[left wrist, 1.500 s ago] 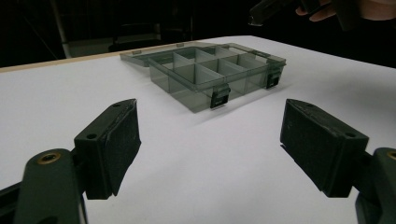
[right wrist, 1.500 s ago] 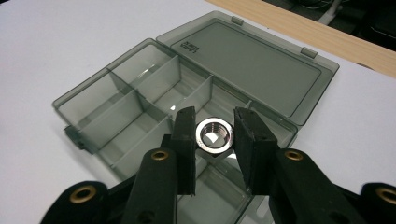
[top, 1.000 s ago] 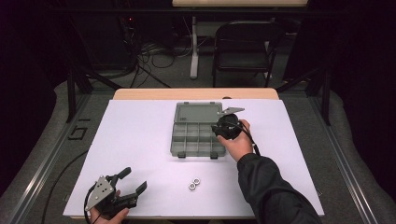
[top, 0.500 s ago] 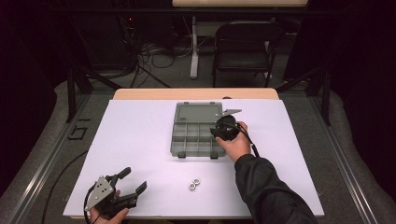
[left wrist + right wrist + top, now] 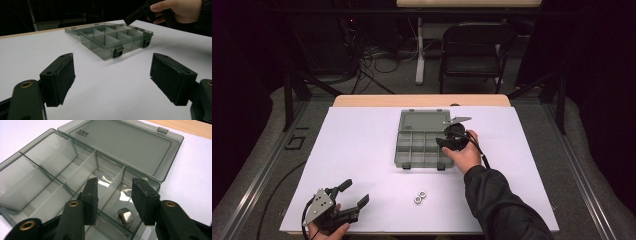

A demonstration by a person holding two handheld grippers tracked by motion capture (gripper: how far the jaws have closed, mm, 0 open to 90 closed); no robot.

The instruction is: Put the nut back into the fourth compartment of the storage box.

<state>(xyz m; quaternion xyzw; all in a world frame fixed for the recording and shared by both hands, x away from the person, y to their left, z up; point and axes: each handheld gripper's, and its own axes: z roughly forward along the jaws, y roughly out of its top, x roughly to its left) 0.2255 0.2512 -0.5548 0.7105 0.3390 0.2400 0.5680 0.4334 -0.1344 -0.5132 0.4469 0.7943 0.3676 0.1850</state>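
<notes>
Where the table's near edge meets the person's left hand, the left gripper rests low on the white table, its jaws spread wide apart with bare tabletop between them. Just beyond it and to its right, two metal nuts lie side by side on the white surface, touching or nearly so, well apart from both grippers. Farther in, the right gripper hangs over the right end of the grey plastic box, whose lid lies flat open behind the tray. In the right gripper view its jaws have just been opening and now stand partly apart, pressing on nothing, straddling a divider above the tray's near compartments. One metal nut sits loose on the floor of the nearest compartment, just below the gap between the jaws and touching neither. The tray's other compartments that can be seen look bare. Beyond the table stands a dark folding chair among cables on the floor.
</notes>
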